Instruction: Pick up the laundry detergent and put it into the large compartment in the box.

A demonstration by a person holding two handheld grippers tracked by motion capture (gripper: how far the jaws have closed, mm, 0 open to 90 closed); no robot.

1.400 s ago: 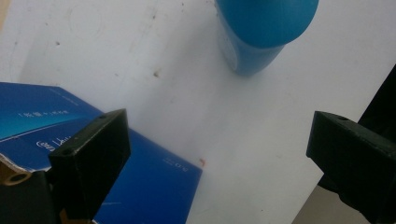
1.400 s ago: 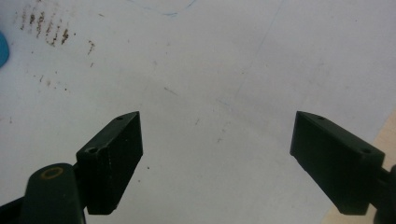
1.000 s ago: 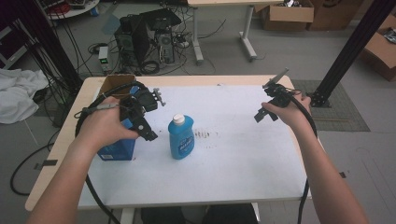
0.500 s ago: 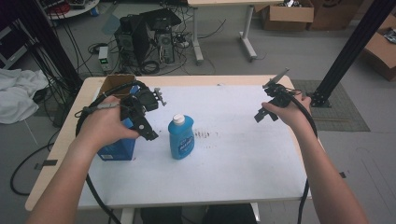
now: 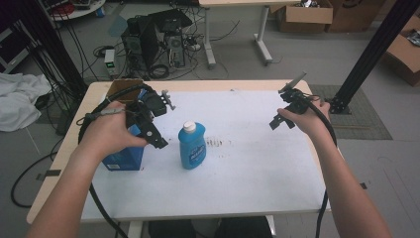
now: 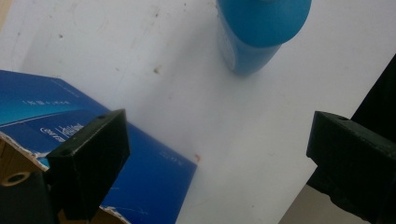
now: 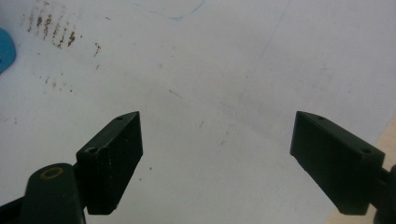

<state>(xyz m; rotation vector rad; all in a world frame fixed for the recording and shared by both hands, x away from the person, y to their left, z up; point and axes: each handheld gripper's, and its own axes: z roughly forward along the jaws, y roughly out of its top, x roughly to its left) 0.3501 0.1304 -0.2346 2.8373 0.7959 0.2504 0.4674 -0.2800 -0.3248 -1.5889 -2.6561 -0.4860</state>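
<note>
1. While both forearms reach in from 6 o'clock in the high view, the white table (image 5: 257,168) carries two blue things: a blue bottle (image 5: 191,146) with a white cap, upright near centre, and a blue carton (image 5: 123,157) at its 9 o'clock, apart from it.
2. Left gripper (image 5: 148,130): held over the carton's upper edge, jaws released and wide apart, nothing between them. In the left gripper view, the left jaw overlaps the carton (image 6: 56,116); the bottle (image 6: 261,32) stands toward 12 o'clock, bare tabletop in the gap.
3. Right gripper (image 5: 287,106): held above the table's 2 o'clock corner, well apart from the bottle. Jaws released and wide apart, grasping nothing; right gripper view looks down on bare white surface.
4. Brown speckle marks (image 5: 218,144) lie on the tabletop just at the bottle's 3 o'clock; also seen at upper left in the right gripper view (image 7: 53,30).
5. Open cardboard box (image 5: 124,88) sits at the table's 10 o'clock corner, behind the left gripper.
</note>
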